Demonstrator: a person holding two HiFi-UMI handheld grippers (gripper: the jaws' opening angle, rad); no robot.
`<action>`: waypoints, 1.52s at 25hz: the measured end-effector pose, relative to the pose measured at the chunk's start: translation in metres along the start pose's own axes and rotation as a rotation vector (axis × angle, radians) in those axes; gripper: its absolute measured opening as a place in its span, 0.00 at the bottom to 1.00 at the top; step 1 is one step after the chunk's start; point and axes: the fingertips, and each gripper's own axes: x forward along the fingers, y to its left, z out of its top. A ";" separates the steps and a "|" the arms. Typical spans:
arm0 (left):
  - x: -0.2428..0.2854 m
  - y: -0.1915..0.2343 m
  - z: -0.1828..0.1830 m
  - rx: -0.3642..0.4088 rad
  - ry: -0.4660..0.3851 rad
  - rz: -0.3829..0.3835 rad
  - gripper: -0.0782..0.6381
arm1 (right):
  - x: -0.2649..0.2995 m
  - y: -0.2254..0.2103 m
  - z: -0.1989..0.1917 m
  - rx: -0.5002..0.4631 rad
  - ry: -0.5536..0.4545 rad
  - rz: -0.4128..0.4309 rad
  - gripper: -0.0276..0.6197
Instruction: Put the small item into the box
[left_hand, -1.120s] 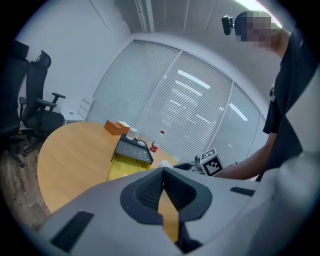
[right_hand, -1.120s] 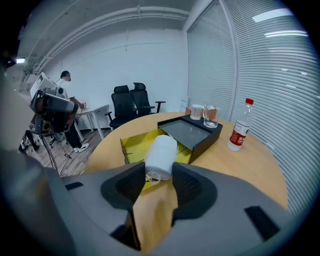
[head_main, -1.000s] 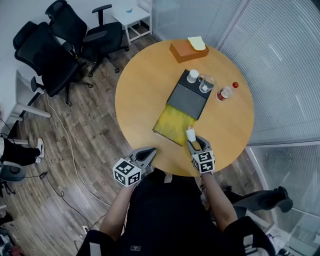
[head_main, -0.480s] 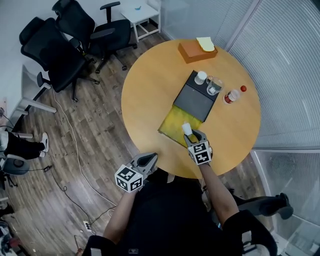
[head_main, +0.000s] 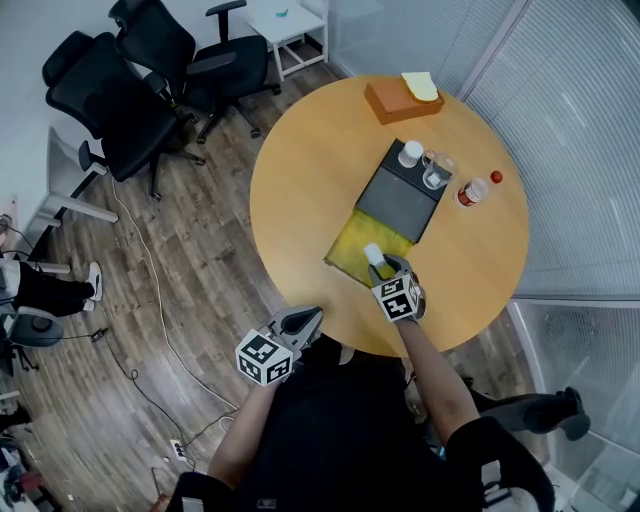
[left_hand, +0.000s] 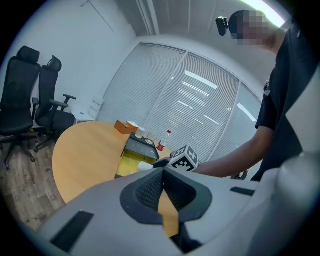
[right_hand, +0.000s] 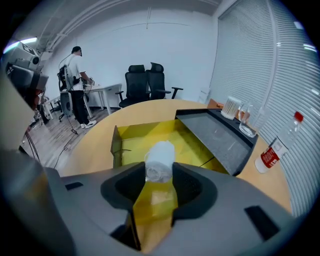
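Note:
My right gripper (head_main: 381, 266) is shut on a small white roll (head_main: 373, 253), holding it over the near end of an open yellow box (head_main: 348, 252). The box's dark grey lid (head_main: 398, 205) lies folded back on the far side. In the right gripper view the white roll (right_hand: 160, 160) sits pinched between the jaws, with the yellow box (right_hand: 145, 137) right below and ahead. My left gripper (head_main: 306, 318) hangs off the round table's (head_main: 300, 190) near edge, jaws together and holding nothing. The left gripper view looks across at the right gripper's marker cube (left_hand: 184, 157).
Beyond the lid stand a white cup (head_main: 411, 152), a glass (head_main: 435, 172) and a red-capped bottle (head_main: 475, 190). An orange tissue box (head_main: 402, 98) sits at the far edge. Black office chairs (head_main: 120, 90) stand on the wooden floor to the left. A person (right_hand: 77, 85) stands far off.
My right gripper has carried the white roll forward from the table's near edge to above the yellow box. The left gripper has stayed near the table edge.

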 end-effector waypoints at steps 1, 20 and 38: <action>-0.001 0.002 0.000 -0.002 -0.001 0.001 0.12 | 0.002 0.001 -0.001 -0.007 0.008 0.001 0.29; -0.003 0.013 0.009 -0.032 -0.022 0.003 0.12 | 0.022 0.013 -0.002 -0.092 0.095 0.042 0.35; 0.012 0.006 0.011 -0.009 -0.016 -0.057 0.12 | -0.059 0.032 0.009 0.034 -0.119 0.117 0.05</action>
